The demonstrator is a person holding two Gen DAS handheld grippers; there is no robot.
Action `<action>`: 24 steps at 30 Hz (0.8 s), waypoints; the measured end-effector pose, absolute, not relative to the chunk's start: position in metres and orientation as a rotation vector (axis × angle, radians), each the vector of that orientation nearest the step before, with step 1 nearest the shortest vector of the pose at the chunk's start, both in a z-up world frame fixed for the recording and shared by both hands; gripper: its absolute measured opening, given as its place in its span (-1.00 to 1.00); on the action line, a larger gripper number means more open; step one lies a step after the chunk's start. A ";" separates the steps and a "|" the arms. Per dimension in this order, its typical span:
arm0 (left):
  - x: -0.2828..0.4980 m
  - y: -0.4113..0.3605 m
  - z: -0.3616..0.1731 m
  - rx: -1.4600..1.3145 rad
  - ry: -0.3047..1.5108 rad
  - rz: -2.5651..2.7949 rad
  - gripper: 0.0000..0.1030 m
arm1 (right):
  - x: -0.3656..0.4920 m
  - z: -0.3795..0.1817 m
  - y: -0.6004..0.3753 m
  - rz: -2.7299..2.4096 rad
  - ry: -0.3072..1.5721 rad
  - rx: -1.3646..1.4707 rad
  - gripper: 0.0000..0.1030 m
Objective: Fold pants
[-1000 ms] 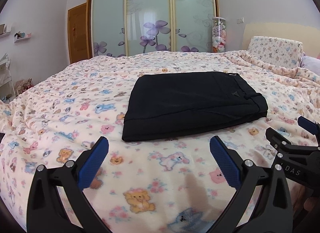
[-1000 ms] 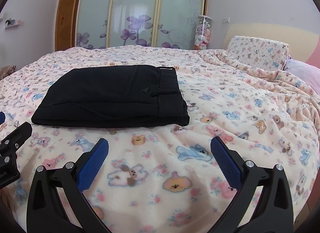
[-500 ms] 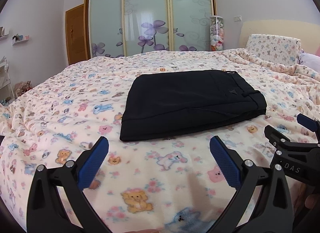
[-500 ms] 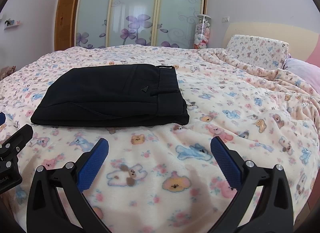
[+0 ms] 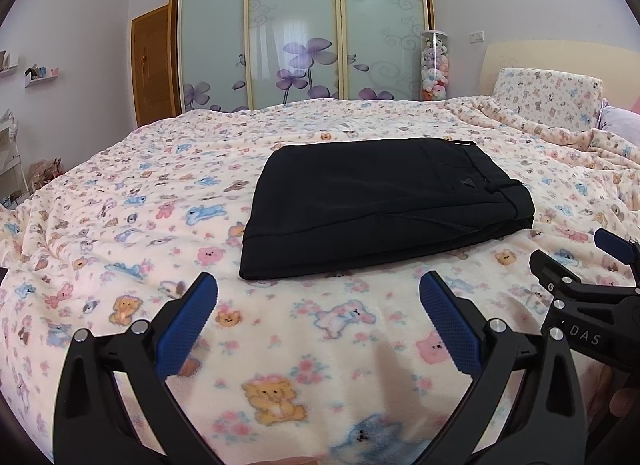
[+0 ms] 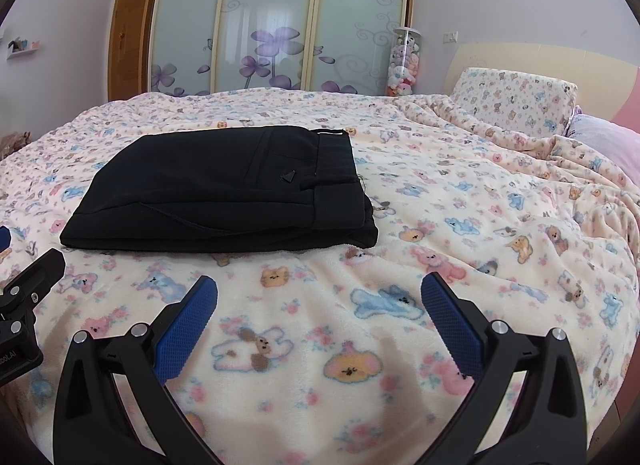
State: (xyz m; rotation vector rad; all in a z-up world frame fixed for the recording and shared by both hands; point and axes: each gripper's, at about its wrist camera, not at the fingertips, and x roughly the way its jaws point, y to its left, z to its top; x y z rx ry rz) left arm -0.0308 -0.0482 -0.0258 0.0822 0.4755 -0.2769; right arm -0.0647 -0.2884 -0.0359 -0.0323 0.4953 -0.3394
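Pants (image 5: 372,201), black, lie folded in a flat rectangle mid-bed, waistband to the right. Left gripper (image 5: 318,321) & right gripper (image 6: 319,321) hover near the bed's front edge w/ blue-padded fingers (image 6: 186,329) spread apart, empty, short of the garment. Teddy-bear blanket (image 5: 120,205) covers the bed; floral wardrobe doors (image 5: 296,29) behind.

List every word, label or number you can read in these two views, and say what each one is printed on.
"DAS": white letters on the black body of the right tool, seen at the right edge of the left wrist view; any further letters are hidden.
"ooLAI": partial white letters on the black body of the left tool, cut off by the right wrist view's edge.
Small triangular badge on the folded black pants: too small to read.
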 end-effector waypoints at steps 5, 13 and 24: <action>-0.030 -0.047 -0.027 0.080 0.480 -0.277 0.96 | -0.065 -0.037 -0.289 -0.340 0.497 -0.030 0.97; -0.029 -0.047 -0.029 0.078 0.485 -0.276 0.96 | -0.065 -0.038 -0.289 -0.340 0.498 -0.030 0.97; -0.028 -0.046 -0.028 0.078 0.486 -0.276 0.96 | -0.065 -0.038 -0.290 -0.339 0.500 -0.030 0.97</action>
